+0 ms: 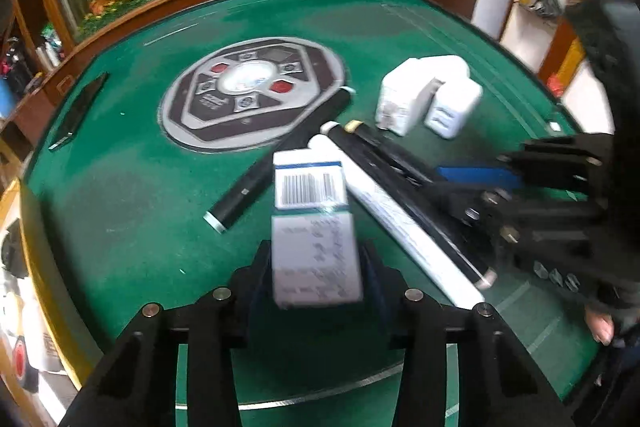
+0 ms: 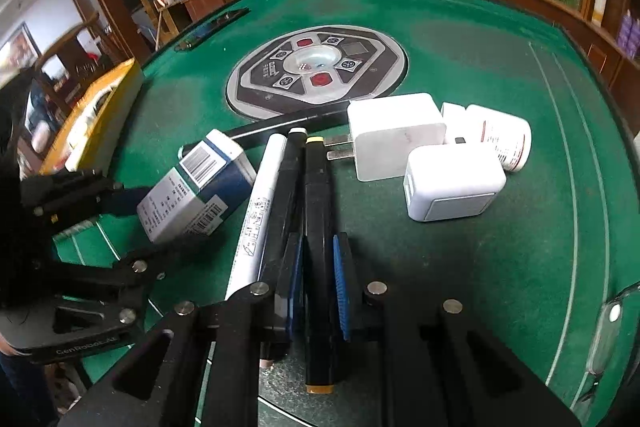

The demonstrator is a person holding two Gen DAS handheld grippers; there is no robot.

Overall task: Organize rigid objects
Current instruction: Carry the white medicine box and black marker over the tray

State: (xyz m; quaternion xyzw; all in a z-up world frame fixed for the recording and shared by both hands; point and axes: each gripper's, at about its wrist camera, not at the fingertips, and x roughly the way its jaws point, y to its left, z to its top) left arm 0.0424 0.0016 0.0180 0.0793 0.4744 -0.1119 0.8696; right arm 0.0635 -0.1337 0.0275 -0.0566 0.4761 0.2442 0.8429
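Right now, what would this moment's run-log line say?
left gripper: shut on white box | right gripper: shut on black marker | white pen, chargers on green table

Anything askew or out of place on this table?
Nothing damaged or spilled. The long black tube lies diagonally across the centre console, unlike the pens lined up together.

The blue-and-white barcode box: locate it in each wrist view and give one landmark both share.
Left wrist: blue-and-white box at lower centre, between the left gripper fingers.
Right wrist: box at centre-left, held by the left gripper entering from the left.
Shared landmark: round control panel at the table's middle, beyond the box.
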